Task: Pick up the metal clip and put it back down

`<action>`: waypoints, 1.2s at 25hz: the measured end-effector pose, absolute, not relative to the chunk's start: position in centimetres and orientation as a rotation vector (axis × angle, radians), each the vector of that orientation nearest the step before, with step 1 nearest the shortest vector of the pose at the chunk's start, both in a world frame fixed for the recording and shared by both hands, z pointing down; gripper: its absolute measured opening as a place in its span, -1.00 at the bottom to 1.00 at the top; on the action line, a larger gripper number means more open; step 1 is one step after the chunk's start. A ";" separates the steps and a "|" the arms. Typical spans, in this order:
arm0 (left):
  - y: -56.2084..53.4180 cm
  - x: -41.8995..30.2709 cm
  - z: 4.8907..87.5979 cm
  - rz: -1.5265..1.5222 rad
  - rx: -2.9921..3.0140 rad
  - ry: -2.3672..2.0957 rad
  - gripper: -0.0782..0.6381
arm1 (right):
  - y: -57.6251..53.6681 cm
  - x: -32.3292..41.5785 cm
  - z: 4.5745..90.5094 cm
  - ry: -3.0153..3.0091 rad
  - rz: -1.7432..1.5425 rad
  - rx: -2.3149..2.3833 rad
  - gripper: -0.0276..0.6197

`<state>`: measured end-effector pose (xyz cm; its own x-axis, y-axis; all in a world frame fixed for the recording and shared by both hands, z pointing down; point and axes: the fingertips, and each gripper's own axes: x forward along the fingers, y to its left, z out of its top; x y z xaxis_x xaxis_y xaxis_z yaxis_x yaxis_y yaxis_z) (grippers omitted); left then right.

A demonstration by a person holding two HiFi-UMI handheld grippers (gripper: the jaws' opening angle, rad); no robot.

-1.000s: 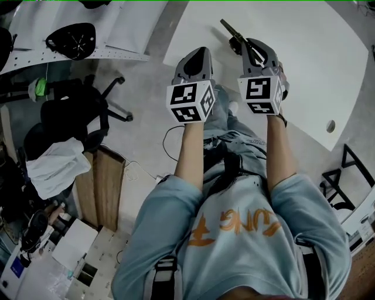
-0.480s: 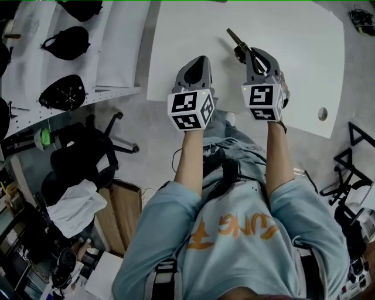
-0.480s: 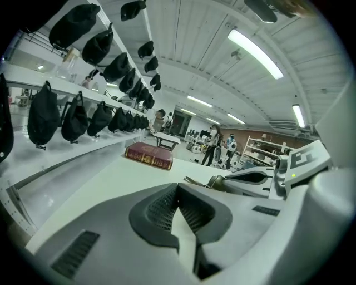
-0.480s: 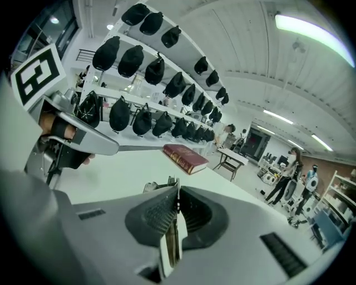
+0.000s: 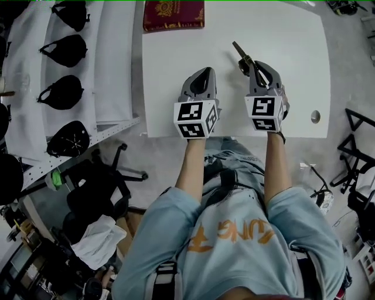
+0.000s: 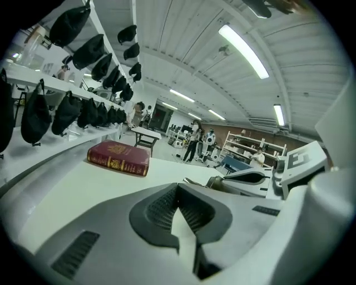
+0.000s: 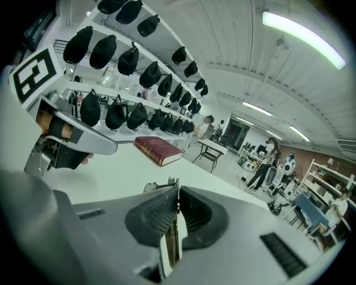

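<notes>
The metal clip is a dark thin strip sticking out forward-left from my right gripper, which is shut on it over the white table. In the right gripper view the clip shows as a thin edge pinched between the ribbed pads, with its tip poking past my right gripper. My left gripper is shut with nothing in it, over the table's near part, left of the right one. Its jaws meet, and the clip shows beyond them.
A red book lies at the table's far edge, also seen as the red book and the red book. A round cable hole sits near the right front corner. Shelves with black caps stand to the left, and an office chair behind.
Both grippers have come forward over the table, the left one from above the floor. The right stays shut on the clip. The red book has come into view.
</notes>
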<state>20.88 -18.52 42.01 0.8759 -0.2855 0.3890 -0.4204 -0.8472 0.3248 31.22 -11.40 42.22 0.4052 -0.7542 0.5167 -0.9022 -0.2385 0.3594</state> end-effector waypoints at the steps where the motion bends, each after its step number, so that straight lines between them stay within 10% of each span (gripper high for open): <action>1: -18.7 21.5 42.0 0.464 2.644 -0.493 -0.72 | -11.4 31.8 42.2 -1.385 0.322 2.070 -0.81; 30: -21.1 31.6 43.2 0.442 2.545 -0.359 -0.72 | -14.6 44.6 40.3 -1.253 0.334 2.136 -0.81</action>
<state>31.63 -21.12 43.17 0.9113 -0.1639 0.3776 -0.3364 -0.8254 0.4534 44.59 -14.61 40.30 0.5149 -0.6919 0.5061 -0.8520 -0.3476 0.3915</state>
